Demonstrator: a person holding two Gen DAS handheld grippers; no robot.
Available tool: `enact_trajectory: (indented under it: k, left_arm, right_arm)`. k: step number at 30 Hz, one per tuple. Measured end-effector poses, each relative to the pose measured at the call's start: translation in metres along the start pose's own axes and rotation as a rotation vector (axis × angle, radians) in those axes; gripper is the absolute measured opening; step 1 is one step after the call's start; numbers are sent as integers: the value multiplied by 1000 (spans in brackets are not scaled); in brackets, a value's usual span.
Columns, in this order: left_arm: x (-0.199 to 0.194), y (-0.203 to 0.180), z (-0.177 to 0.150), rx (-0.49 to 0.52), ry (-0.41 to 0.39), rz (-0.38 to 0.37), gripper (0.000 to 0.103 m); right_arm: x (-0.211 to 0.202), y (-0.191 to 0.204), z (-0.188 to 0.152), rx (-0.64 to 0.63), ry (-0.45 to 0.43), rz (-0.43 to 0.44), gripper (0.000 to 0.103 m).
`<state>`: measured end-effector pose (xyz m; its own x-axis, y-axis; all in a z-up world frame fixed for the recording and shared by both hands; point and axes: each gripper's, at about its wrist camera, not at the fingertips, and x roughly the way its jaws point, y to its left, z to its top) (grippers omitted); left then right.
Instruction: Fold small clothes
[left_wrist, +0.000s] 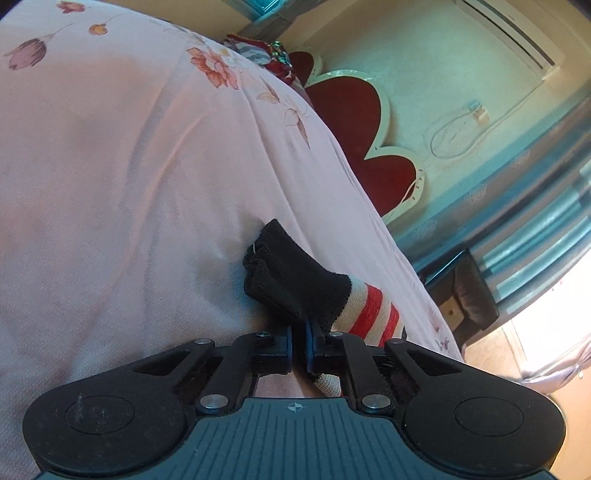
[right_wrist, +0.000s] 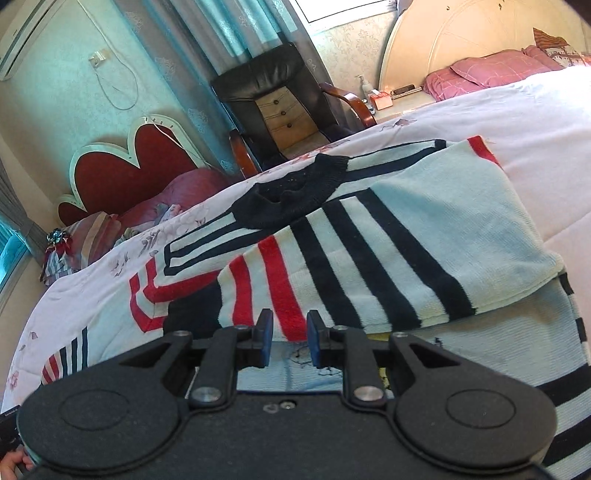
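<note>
A knitted sweater (right_wrist: 461, 236), pale blue with navy and red stripes and a black collar (right_wrist: 291, 195), lies spread on the bed. One striped sleeve (right_wrist: 332, 266) is folded across its body. My right gripper (right_wrist: 290, 338) hovers low over the near edge of that sleeve. Its jaws stand a little apart, and the fabric lies flat and unpinched in the gap. In the left wrist view, my left gripper (left_wrist: 299, 334) is shut on the other sleeve's black cuff (left_wrist: 291, 273). Behind the cuff run red and cream stripes (left_wrist: 373, 314), and it rests on the pink floral sheet (left_wrist: 147, 166).
The bed's edge falls away to the right of the left gripper. Beyond it are a red heart-shaped board (left_wrist: 351, 122) against the wall and a black armchair (right_wrist: 280, 103). Pink pillows (right_wrist: 476, 74) lie by the headboard. A heap of clothes (right_wrist: 85, 240) sits at the far left.
</note>
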<state>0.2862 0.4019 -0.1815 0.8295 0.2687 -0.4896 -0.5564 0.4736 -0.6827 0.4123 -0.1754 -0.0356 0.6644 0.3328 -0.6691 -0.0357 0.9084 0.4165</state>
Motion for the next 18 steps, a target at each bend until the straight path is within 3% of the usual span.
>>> enact_trajectory:
  k: [7,14,18]
  left_arm:
    - [-7,-5,4,39,5,17,9]
    - [-22,-29,13,103,-27,14,9]
    - [-30,-76,8,229,-35,-45,9]
  right_arm:
    - [-1,8,0,-7,-3,-1,22]
    - [-14,-10,1,34,-29,-13,22]
    - [-24,-28,1,34,-48,-24,23]
